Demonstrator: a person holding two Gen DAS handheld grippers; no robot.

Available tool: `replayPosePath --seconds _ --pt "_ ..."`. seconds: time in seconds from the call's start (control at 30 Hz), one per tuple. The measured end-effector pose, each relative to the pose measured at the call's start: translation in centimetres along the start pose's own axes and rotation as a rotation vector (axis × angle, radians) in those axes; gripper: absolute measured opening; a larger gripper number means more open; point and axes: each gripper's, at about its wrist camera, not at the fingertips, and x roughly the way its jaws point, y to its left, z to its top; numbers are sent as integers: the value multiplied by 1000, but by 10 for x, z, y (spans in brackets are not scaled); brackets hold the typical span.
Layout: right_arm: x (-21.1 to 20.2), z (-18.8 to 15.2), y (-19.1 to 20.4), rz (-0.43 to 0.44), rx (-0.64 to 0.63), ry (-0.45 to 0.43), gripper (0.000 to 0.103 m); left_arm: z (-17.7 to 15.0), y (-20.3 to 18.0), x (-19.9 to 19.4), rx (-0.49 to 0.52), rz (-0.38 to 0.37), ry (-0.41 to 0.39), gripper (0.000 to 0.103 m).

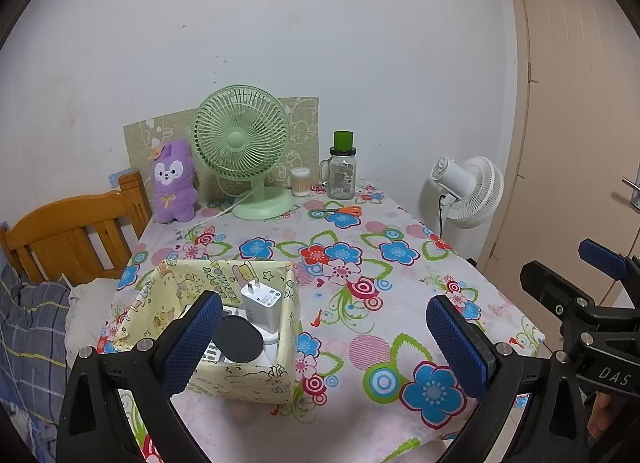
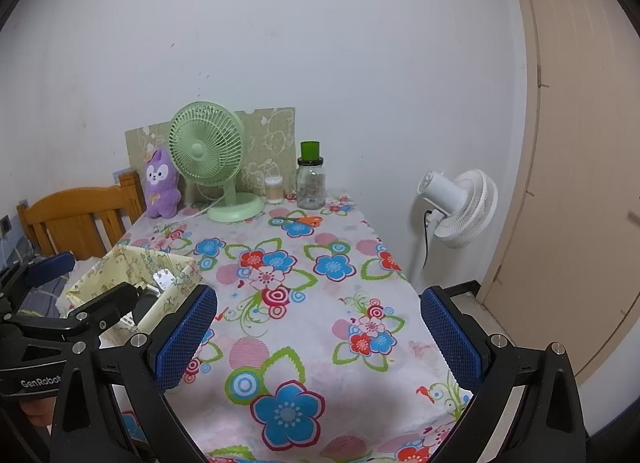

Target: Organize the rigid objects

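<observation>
A yellow patterned fabric box (image 1: 288, 347) stands on the floral table at the near left; it also shows in the right wrist view (image 2: 132, 259). Inside it are a grey charger plug (image 1: 262, 309), a round black disc (image 1: 240, 339) and some white items. My left gripper (image 1: 324, 343) is open and empty, above the table just right of the box. My right gripper (image 2: 318, 339) is open and empty over the table's near edge. Orange-handled scissors (image 1: 344, 211) lie near the back of the table, also in the right wrist view (image 2: 306, 220).
At the table's back stand a green desk fan (image 1: 244, 151), a purple plush toy (image 1: 174, 181), a cotton swab jar (image 1: 301, 182) and a glass jar with a green lid (image 1: 343, 171). A wooden bed frame (image 1: 72, 235) is left, a white floor fan (image 1: 468, 191) and a door right.
</observation>
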Motion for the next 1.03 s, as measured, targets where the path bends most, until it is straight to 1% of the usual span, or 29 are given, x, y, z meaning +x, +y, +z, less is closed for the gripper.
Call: replayPosePath --seconds 0.2,0.53,1.03 --pt "0 0 3 -16 -13 -2 103 0 1 1 -2 -6 7 103" --pt "6 1 5 1 -13 7 103 0 5 5 -9 2 11 103" --pt "21 5 5 -10 13 19 103 1 6 11 -2 3 22 103"
